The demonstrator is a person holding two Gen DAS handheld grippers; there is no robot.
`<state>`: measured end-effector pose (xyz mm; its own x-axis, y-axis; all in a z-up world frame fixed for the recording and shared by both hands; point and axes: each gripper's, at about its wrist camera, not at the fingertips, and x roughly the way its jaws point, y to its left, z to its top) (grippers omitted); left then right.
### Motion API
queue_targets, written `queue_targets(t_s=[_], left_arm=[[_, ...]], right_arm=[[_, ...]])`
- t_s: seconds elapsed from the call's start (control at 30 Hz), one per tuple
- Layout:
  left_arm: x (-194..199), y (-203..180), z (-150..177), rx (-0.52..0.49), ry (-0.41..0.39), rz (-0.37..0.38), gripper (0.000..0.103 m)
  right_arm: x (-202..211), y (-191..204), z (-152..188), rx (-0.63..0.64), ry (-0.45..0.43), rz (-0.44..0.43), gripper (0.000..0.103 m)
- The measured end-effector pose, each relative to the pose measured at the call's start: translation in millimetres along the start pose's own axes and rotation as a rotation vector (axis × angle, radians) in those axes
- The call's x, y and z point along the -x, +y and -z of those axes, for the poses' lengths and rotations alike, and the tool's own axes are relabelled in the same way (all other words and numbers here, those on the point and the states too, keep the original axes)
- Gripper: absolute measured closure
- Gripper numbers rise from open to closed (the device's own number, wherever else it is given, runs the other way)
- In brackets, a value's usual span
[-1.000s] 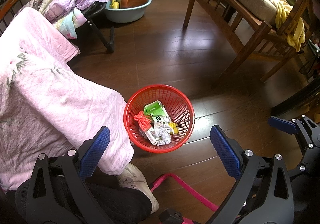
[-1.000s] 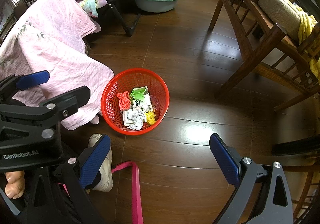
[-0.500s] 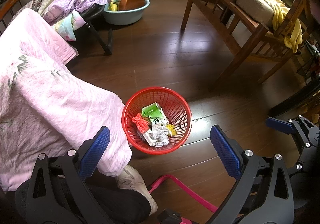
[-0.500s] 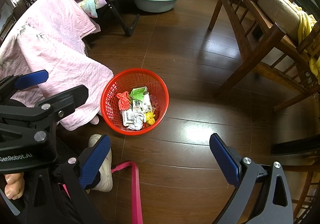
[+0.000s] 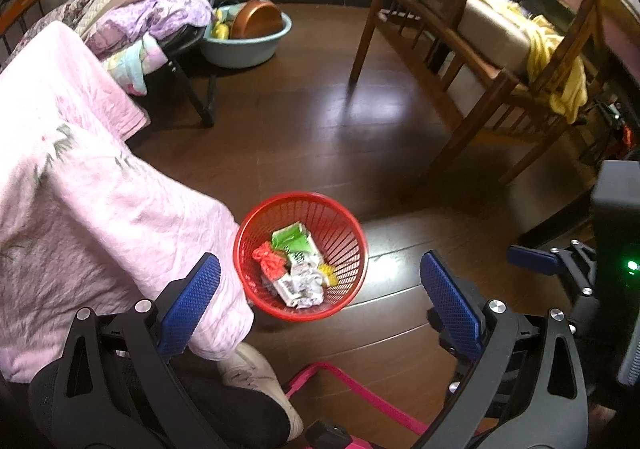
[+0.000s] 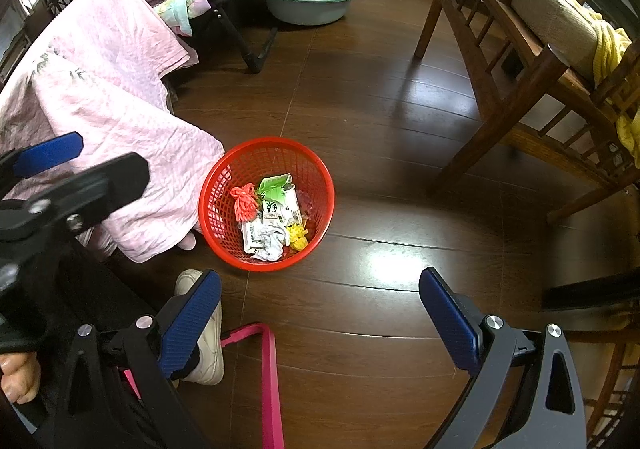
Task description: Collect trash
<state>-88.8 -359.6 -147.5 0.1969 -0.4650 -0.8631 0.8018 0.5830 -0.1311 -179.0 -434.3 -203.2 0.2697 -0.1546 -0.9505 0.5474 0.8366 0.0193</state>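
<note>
A red mesh basket stands on the dark wooden floor beside a hanging pink blanket. Inside lie a green-and-white carton, a red knotted scrap, crumpled white paper and a small yellow piece. My left gripper is open, held high above the basket with nothing between its blue pads. My right gripper is open too, empty, hovering above bare floor just in front of the basket.
A pink blanket drapes over furniture at left. A teal basin with a brown bowl sits at the back. A wooden bench stands right. A white shoe and a pink frame lie near.
Both views have drifted slightly; the basket sits a little lower and more left in the left wrist view. The grippers stay open and the basket's contents are unchanged.
</note>
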Motion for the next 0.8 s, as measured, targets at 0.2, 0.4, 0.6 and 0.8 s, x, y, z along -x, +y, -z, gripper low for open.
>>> queue_targets(t_s=[0.2, 0.4, 0.6, 0.8], left_arm=[[2.7, -5.0, -0.1, -0.020, -0.006, -0.011, 0.007], [34.5, -2.5, -3.1, -0.039, -0.056, -0.003, 0.007], [122.5, 46.6, -21.2, -0.035, -0.241, -0.053, 0.007], [190.8, 192.8, -25.1, 0.176, -0.332, -0.257, 0.007]], right_arm=[[4.0, -1.6, 0.1, -0.004, -0.013, 0.003, 0.006], [9.2, -9.1, -1.7, -0.026, -0.028, 0.023, 0.006], [44.0, -7.2, -19.8, -0.012, -0.162, 0.095, 0.006], [88.2, 53.5, -88.0, 0.106, -0.312, 0.021, 0.006]])
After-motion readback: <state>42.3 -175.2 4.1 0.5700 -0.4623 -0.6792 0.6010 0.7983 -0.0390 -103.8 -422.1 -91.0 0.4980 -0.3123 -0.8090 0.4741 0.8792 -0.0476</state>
